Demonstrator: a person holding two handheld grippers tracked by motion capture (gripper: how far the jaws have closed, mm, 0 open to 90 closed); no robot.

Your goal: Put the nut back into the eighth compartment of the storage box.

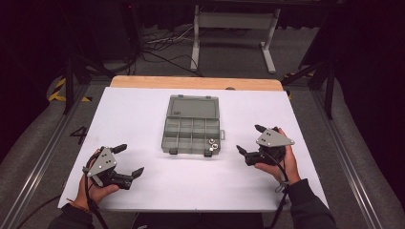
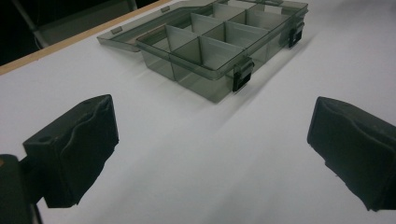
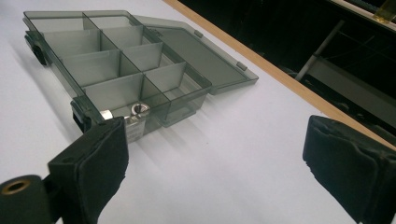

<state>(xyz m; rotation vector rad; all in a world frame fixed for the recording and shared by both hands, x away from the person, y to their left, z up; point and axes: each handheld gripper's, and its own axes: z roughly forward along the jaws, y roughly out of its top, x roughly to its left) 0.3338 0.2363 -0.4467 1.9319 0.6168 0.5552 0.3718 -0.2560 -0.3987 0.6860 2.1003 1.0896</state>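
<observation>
Organizer box (image 1: pixel 192 131) sits mid-table on the white sheet (image 1: pixel 143 191), lid (image 1: pixel 194 106) flipped fully back and lying flat on the far side, toward the wooden table edge (image 1: pixel 196 82). It's smoky grey see-through plastic, with dividers splitting the tray into small compartments and two dark latches (image 2: pixel 242 74) on the near wall. Metal nuts (image 1: pixel 212 143) are in the near-right corner compartment; from my right gripper view they show as shiny bits (image 3: pixel 135 112) in the cell closest to my jaw. The other cells I can see look bare. My left gripper (image 1: pixel 128 160) is near the front-left part of the sheet, well apart from the box, jaws spread wide with nothing between them, pointing toward the box's near-left corner. My right gripper (image 1: pixel 250 139) is to the right of the box, closer to it but not touching, jaws also spread wide and holding nothing. In both gripper views the black pads (image 2: pixel 77 149) frame bare white sheet. Both hands are wrapped around the gripper bodies, cables (image 1: pixel 282 191) trailing back off the near edge. Behind the table: floor cables and a white stand (image 1: pixel 234 28).
</observation>
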